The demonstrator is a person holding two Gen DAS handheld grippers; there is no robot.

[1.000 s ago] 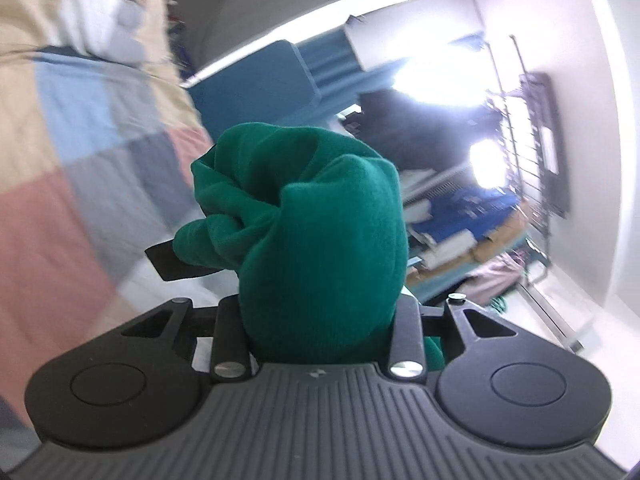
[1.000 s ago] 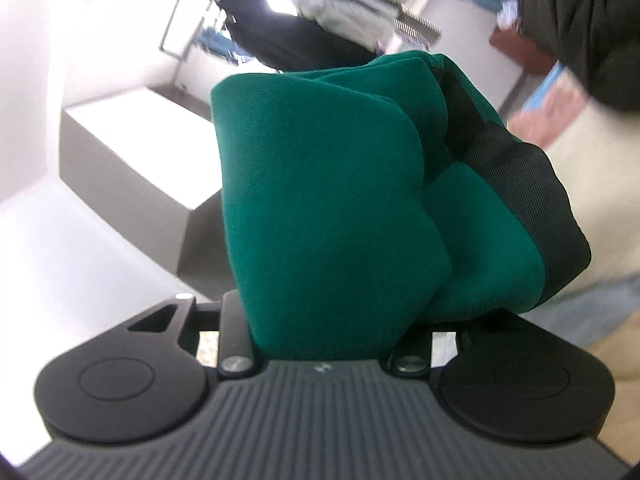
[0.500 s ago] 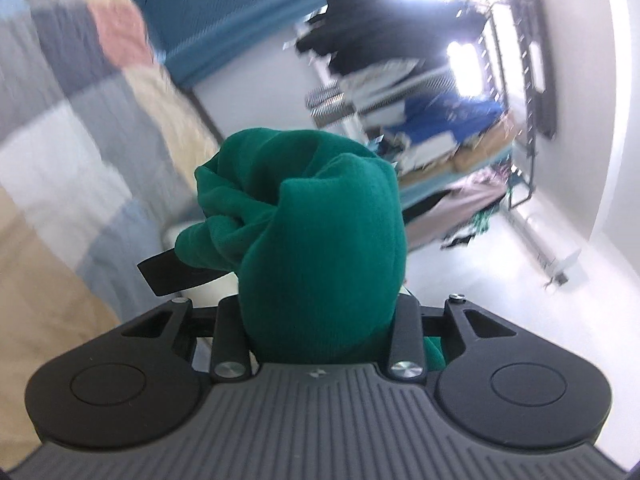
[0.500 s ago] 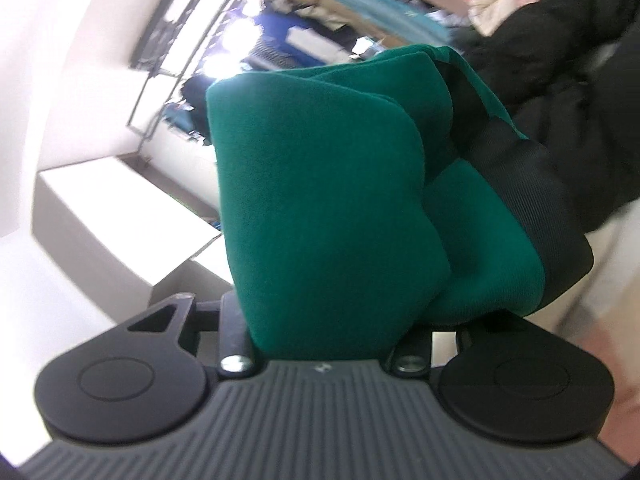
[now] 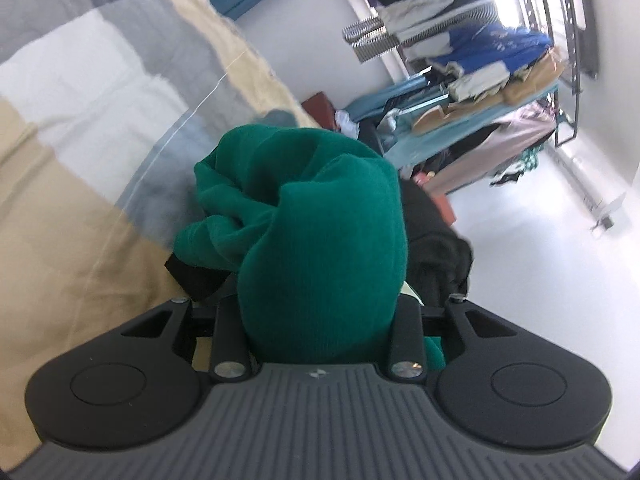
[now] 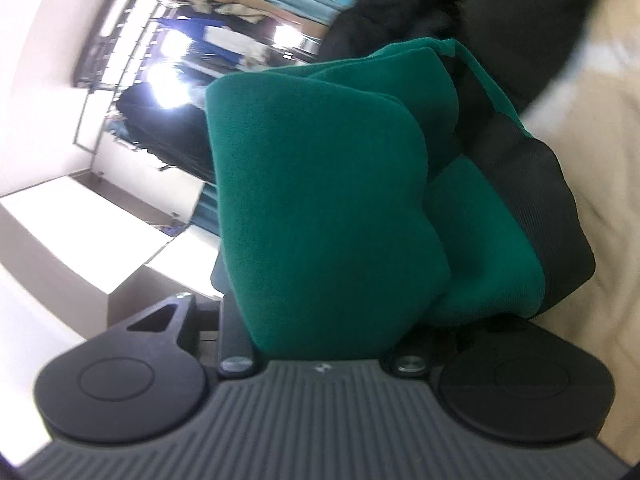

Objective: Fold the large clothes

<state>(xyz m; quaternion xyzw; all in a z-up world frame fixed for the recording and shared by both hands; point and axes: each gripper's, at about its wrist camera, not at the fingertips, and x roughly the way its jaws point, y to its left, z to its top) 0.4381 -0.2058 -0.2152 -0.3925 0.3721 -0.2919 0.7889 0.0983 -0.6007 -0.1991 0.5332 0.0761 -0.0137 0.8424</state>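
A: Our left gripper [image 5: 316, 280] is clenched on a thick bunch of the green garment [image 5: 320, 240]; the cloth fills the whole gap between the two fingers [image 5: 226, 340] and bulges out beyond them.

B: Same on our side. Our right gripper [image 6: 320, 280] is grasping another wad of the green garment [image 6: 320, 208], packed tight between the jaws, and it blocks most of our view.

A: To our left lies the patchwork quilt [image 5: 80, 100], its edge running away toward the far wall. To the right we have bare pale floor [image 5: 540, 260], with the clothes rack [image 5: 480, 72] far off.

B: We see a black garment [image 6: 460, 12] just past our bundle, cream bedding [image 6: 600, 160] on the right, and white boxes [image 6: 72, 220] on the left.

A: Our bunch is crumpled, with a black strip [image 5: 196, 280] hanging out on the left.

B: Ours shows smooth rounded folds and a black ribbed band [image 6: 548, 208] wrapping the right side.
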